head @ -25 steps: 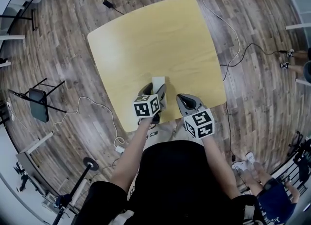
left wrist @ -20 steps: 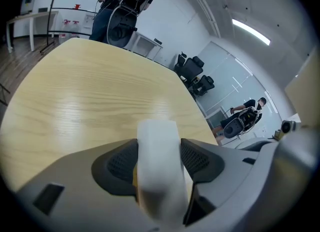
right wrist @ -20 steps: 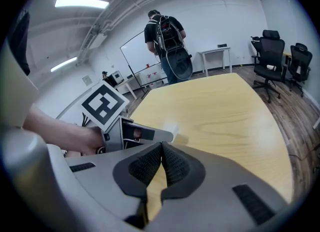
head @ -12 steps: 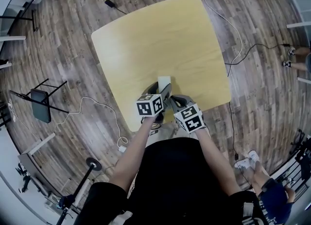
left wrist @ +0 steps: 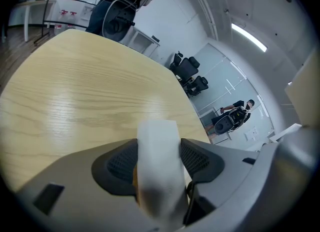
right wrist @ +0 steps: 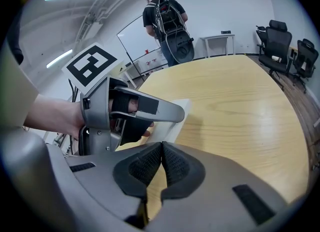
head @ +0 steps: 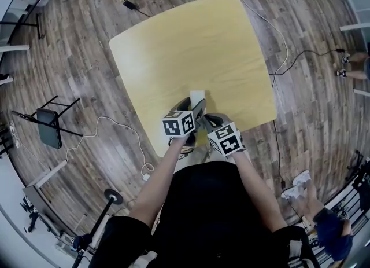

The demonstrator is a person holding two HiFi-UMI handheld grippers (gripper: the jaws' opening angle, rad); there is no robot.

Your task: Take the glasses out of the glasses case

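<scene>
My left gripper point(head: 195, 108) is shut on a white glasses case point(head: 197, 95) near the front edge of the yellow table point(head: 191, 47). In the left gripper view the case point(left wrist: 158, 166) fills the gap between the dark pads point(left wrist: 197, 158), sticking out past them over the table top. My right gripper point(head: 208, 120) sits close beside the left one, just right of it. Seen from its own camera the right gripper point(right wrist: 161, 151) has its pads pressed together with nothing between them. That view also shows the left gripper point(right wrist: 145, 109) and the case point(right wrist: 176, 122) just ahead.
The table stands on a wooden floor with cables point(head: 277, 58) trailing around it. A black stand point(head: 46, 125) is on the left. A person with a backpack point(right wrist: 167, 18) stands beyond the table's far edge, and office chairs point(right wrist: 290, 45) are at the right.
My right gripper has moved left and down, closing in on the left gripper. The left gripper and the case have stayed in place.
</scene>
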